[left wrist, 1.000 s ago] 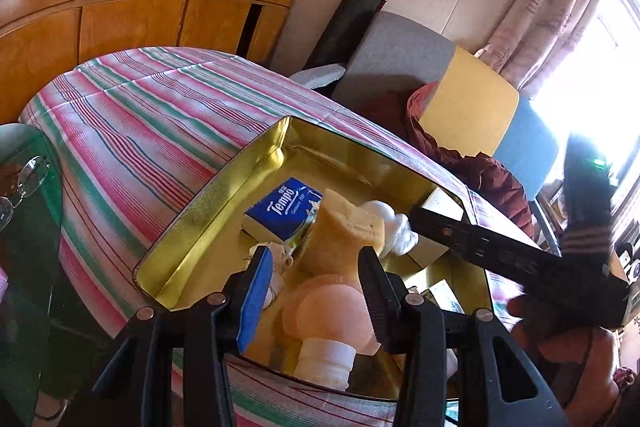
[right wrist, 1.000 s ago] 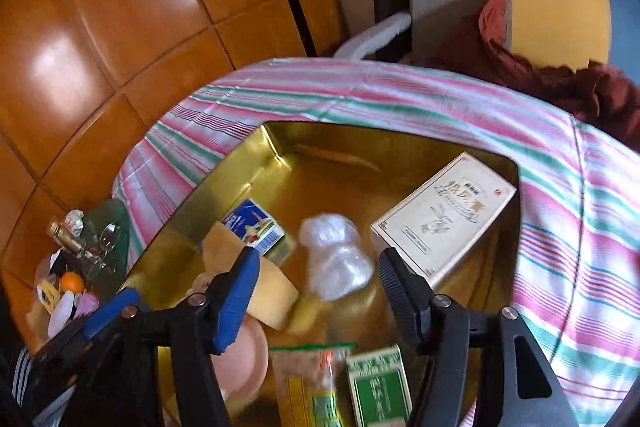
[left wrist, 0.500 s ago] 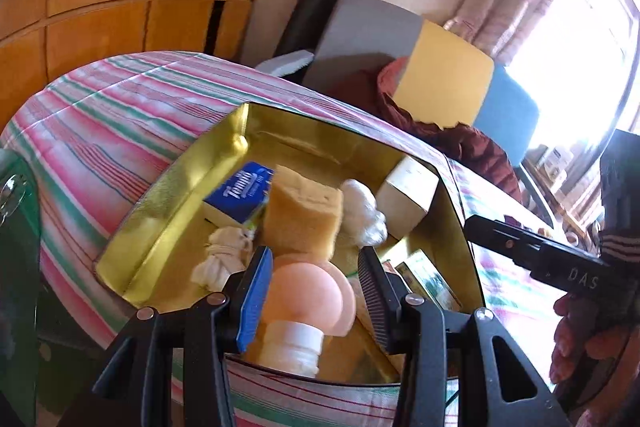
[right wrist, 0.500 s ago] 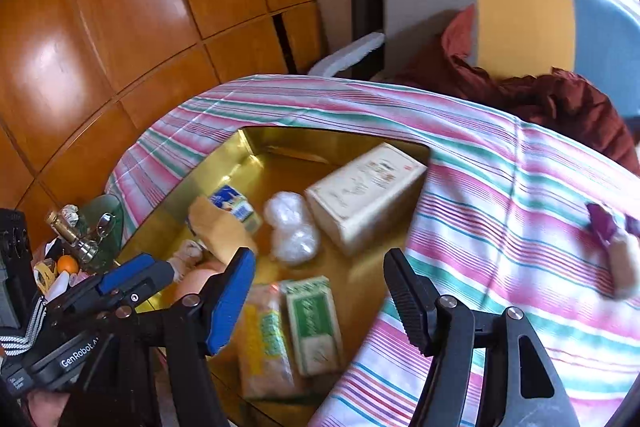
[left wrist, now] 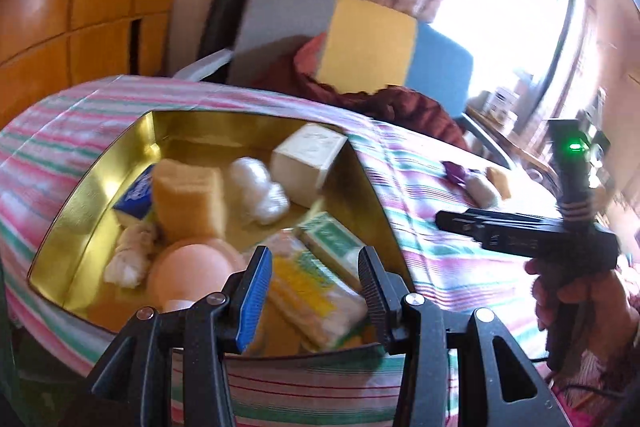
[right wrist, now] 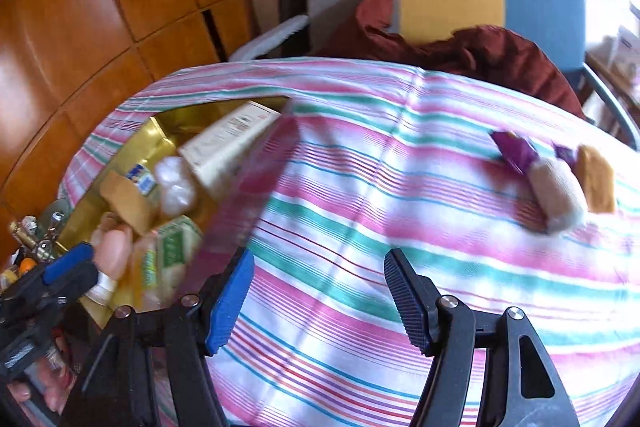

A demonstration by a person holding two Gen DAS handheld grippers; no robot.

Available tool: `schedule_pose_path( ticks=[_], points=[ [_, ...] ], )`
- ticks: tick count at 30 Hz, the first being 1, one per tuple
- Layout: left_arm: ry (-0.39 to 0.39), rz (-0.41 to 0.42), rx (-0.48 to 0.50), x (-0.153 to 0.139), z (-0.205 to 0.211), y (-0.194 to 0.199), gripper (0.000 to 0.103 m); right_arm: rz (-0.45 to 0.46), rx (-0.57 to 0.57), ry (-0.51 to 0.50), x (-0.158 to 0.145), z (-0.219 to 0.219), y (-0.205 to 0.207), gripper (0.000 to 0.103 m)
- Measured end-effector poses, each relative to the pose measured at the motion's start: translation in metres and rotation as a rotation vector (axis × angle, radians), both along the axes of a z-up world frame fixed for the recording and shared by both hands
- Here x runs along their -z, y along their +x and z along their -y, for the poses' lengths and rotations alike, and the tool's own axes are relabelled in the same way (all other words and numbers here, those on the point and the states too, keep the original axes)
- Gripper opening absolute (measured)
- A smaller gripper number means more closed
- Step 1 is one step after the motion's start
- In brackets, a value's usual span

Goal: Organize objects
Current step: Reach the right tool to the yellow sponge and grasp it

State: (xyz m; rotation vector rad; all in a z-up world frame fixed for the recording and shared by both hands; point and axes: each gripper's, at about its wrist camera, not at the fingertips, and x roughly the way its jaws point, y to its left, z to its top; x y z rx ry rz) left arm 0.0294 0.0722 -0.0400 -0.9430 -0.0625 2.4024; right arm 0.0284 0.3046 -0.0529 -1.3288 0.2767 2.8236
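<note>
The gold tin [left wrist: 100, 195] is sitting on the striped cloth [right wrist: 400, 227] over the worktop, holding a cream box [left wrist: 308, 163], yellow sponge [left wrist: 188, 199], blue packet [left wrist: 136, 195] and green-labelled packet [left wrist: 332, 239]; blur is making all print unreadable. The left gripper [left wrist: 312, 287] is hovering at the tin's near edge, jaws narrowly parted around nothing. The right gripper [right wrist: 320, 299] is hanging over bare cloth, jaws having just been opening, empty, with purple-wrapped items [right wrist: 516, 151] lying well apart.
</note>
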Motion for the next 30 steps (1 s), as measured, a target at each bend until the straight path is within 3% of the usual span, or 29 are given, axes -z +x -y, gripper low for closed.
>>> schedule_pose_path(
  ticks=[11,23,26,30],
  points=[
    [-0.04,-0.043,0.135,0.0,-0.037,0.027,0.045,0.063,0.13,0.056,0.026,-0.075,0.026,0.069],
    [-0.041,-0.012,0.147,-0.001,-0.049,0.033,0.045,0.0,0.33,0.066,0.013,-0.184,0.004,0.073],
    [-0.041,-0.004,0.145,-0.003,-0.05,0.032,0.045,0.018,0.356,0.021,0.021,-0.196,-0.007,0.074],
    [-0.045,-0.004,0.154,-0.005,-0.054,0.033,0.045,0.006,0.297,-0.02,0.022,-0.183,-0.008,0.081]
  ],
)
